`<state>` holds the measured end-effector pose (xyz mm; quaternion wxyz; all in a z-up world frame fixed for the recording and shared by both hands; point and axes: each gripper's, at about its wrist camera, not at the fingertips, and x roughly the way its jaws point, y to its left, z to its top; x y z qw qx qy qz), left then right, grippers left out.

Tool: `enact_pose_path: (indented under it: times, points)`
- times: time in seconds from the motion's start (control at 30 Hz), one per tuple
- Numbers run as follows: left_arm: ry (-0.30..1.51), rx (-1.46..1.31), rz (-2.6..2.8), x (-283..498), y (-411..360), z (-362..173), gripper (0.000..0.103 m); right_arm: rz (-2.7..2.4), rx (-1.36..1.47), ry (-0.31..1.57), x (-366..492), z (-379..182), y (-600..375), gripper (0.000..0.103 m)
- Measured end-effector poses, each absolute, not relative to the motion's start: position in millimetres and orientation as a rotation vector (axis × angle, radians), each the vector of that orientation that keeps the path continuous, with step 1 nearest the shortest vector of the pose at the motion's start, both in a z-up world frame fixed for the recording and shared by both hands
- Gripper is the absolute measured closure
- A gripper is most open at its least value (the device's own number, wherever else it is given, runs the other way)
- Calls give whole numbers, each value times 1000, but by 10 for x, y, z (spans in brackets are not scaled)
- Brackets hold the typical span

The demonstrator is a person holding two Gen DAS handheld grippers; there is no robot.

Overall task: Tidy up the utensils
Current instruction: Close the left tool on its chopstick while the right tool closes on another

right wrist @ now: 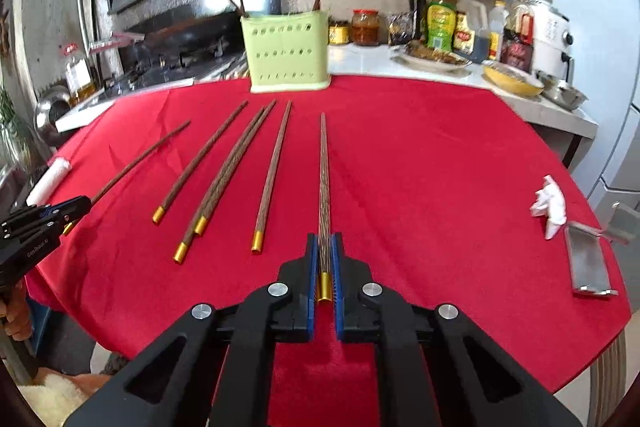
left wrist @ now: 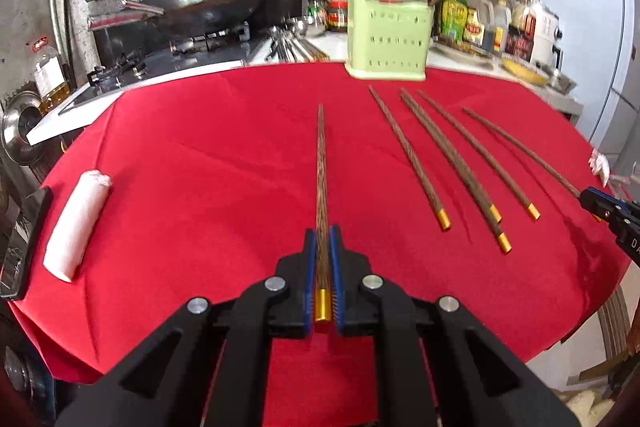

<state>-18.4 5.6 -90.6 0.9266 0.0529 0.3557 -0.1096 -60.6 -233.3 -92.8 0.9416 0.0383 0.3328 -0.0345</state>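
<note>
I have a chopstick clamped in each gripper. The left gripper (left wrist: 323, 255) grips its chopstick (left wrist: 321, 179) just ahead of the gold cap, tip pointing to twelve o'clock at the green holder (left wrist: 388, 39). The right gripper (right wrist: 325, 259) pinches the other chopstick (right wrist: 323, 179) the same way, aimed just to the right of the holder (right wrist: 286, 51) at eleven o'clock.

What worries me is the length of these sticks. I hold each near its cap end, so the long tip can sag or swing, and if I swing it up carelessly it may catch the holder's rim and tip the light holder over. The grip is narrow too (a smooth tapered stick between flat pads), so a sudden turn might let it slide out onto the red cloth (right wrist: 420, 167). Both hands heading for one opening could also clash.

Counting: two chopsticks held, four more lying on the cloth between my grippers, two of them touching. About four stand in the holder already, as I judge it. One holder, a white roll (left wrist: 76, 223) at nine o'clock, a crumpled tissue (right wrist: 550, 207) at three.
</note>
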Motion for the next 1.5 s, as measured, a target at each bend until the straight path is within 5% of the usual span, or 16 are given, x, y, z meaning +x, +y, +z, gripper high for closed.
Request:
enact_pose_path:
  times: [0.63, 0.9, 1.03, 1.4, 1.5]
  points:
    - [383, 114, -271, -481, 83, 252, 96, -65, 26, 428, -891, -19, -2278, 103]
    - [450, 97, -284, -414, 84, 52, 96, -39, 49, 671, -717, -760, -2319, 95]
    - [493, 92, -283, -373, 85, -84, 96, -51, 67, 774, -742, -1124, -2322, 82]
    - [534, 100, -293, -399, 46, -351, 96, -85, 47, 800, -976, -1252, -2257, 83]
    - [538, 100, -300, -410, 34, -366, 96, -87, 24, 782, -1025, -1264, -2208, 90]
